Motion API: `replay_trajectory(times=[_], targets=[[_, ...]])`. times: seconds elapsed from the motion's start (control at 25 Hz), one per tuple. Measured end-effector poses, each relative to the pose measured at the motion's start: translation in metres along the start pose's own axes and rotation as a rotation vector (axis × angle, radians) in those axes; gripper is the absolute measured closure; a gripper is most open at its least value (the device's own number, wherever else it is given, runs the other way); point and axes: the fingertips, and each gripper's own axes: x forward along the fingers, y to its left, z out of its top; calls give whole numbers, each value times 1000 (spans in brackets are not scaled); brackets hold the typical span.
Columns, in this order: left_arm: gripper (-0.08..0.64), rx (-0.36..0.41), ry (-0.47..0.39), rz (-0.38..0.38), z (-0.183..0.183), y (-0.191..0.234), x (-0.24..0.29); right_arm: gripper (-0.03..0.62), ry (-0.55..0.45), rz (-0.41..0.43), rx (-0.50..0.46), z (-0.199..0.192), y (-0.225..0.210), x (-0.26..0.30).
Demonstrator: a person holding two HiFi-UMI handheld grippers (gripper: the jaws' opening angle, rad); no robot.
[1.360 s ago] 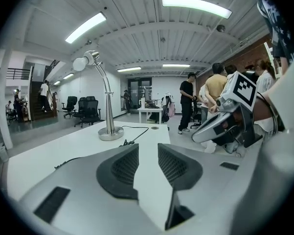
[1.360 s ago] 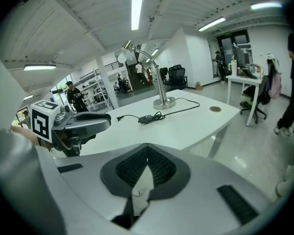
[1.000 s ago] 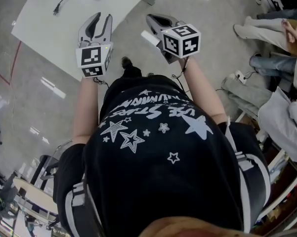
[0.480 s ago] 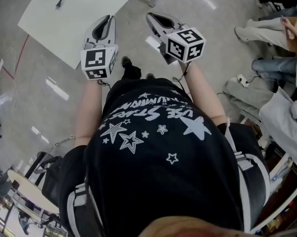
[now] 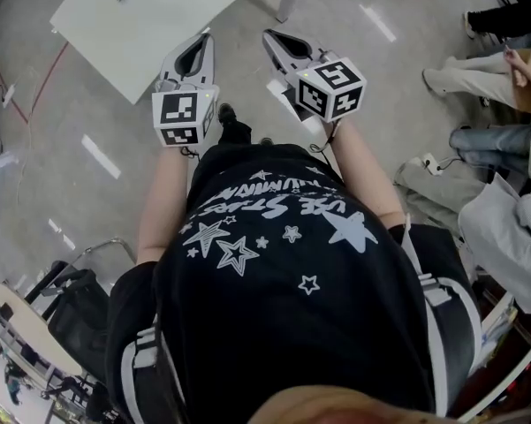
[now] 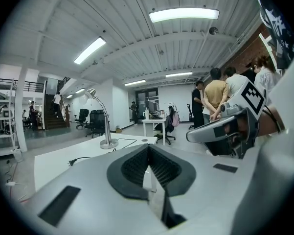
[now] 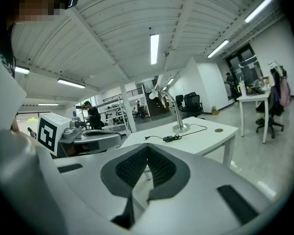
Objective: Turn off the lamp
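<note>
The lamp (image 6: 108, 143), a silver gooseneck desk lamp on a round base, stands far off on a white table (image 5: 159, 16). The right gripper view also shows the lamp (image 7: 180, 128), with a black cord and plug (image 7: 175, 138) beside it. In the head view the lamp is out of frame. My left gripper (image 5: 203, 41) is held in the air short of the table's near corner. Its jaws have just been closing and now stand shut with nothing between them (image 6: 148, 147). My right gripper (image 5: 271, 35) floats beside it over the floor, shut and empty (image 7: 147, 147).
Several people sit at the right (image 5: 504, 122), with a power strip (image 5: 433, 164) on the floor near them. A dark chair (image 5: 71, 299) stands at the lower left. Far behind the lamp are a second white table (image 6: 154, 124) and office chairs (image 6: 94, 117).
The left gripper's jaws have gone from open to shut. Both grippers have drifted down and right in the head view, and the table has slid toward the top edge.
</note>
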Motion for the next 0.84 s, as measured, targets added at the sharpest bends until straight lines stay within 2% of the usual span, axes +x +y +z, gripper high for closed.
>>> replay_trajectory(times=[0.2, 0.36, 0.48, 0.6, 0.84], targets=[[549, -5, -3, 16, -4, -8, -10, 588, 7, 31, -26, -5, 9, -8], [549, -6, -22, 28, 8, -19, -24, 588, 1, 48, -45, 0, 21, -23], [549, -11, -40, 38, 11, -1, -42, 588, 8, 61, -57, 0, 44, -9], [549, -42, -39, 46, -3, 17, -54, 588, 34, 75, -59, -15, 61, 11], [549, -59, -43, 43, -1, -19, -53, 588, 25, 98, -58, -20, 50, -16]])
